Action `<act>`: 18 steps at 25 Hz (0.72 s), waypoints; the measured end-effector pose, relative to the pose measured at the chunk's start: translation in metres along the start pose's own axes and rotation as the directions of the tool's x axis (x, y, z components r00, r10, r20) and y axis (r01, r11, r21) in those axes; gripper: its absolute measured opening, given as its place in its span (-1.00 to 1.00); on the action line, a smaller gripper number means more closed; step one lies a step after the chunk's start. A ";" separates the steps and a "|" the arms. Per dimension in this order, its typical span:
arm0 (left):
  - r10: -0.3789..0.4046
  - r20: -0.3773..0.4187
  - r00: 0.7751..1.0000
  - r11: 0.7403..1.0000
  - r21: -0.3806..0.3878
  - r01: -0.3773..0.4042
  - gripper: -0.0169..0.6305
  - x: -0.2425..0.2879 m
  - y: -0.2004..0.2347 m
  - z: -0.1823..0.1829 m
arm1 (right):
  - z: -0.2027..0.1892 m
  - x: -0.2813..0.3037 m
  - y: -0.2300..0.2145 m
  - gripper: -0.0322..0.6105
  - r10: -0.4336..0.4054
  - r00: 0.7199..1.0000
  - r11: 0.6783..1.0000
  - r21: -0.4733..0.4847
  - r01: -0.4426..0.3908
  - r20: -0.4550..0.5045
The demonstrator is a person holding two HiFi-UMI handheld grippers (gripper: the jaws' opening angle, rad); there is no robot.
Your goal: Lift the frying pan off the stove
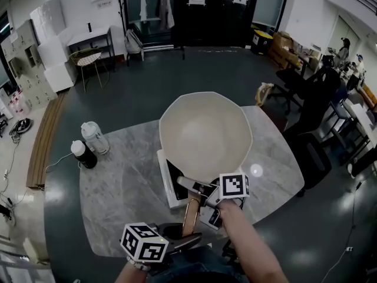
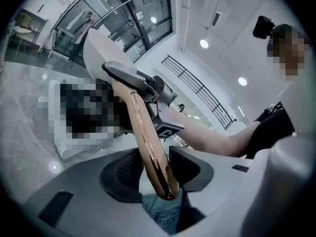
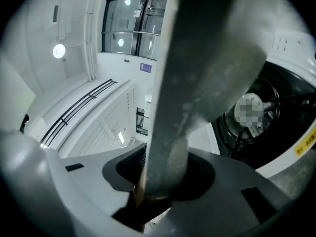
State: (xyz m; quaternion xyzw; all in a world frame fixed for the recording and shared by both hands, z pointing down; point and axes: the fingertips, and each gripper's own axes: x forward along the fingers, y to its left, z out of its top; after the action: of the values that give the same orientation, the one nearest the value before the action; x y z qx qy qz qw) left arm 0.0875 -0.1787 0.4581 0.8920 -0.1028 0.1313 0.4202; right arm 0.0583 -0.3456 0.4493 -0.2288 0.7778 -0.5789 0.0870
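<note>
A cream frying pan (image 1: 205,135) hangs tilted over the white stove (image 1: 168,184) on the marble table, hiding the stove's far part. Its handle runs toward me, a grey bracket (image 3: 197,83) near the bowl and then a copper bar (image 1: 190,216). My left gripper (image 1: 185,236) is shut on the copper bar's (image 2: 148,147) near end, one pad on each side. My right gripper (image 1: 206,197) is shut on the grey bracket closer to the pan. In the right gripper view the stove's black top (image 3: 276,112) lies below and to the right of the right gripper (image 3: 160,181).
On the left side of the marble table (image 1: 118,187) stand a clear jug (image 1: 94,137) and a dark bottle (image 1: 82,154). Office chairs (image 1: 306,99) stand off the table's right edge. Dark floor surrounds the table.
</note>
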 end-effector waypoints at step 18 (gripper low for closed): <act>0.024 0.126 0.992 0.974 0.222 -0.051 -0.41 0.046 -0.020 0.083 | 0.087 -0.037 0.064 -0.39 0.027 0.999 0.965 -0.260 -0.021 0.021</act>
State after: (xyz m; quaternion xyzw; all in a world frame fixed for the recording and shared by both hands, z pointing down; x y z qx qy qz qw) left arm 0.1491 -0.2340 0.4070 0.9380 -0.1296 0.0951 0.3071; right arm 0.1091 -0.3897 0.3567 -0.2360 0.8484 -0.4681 0.0729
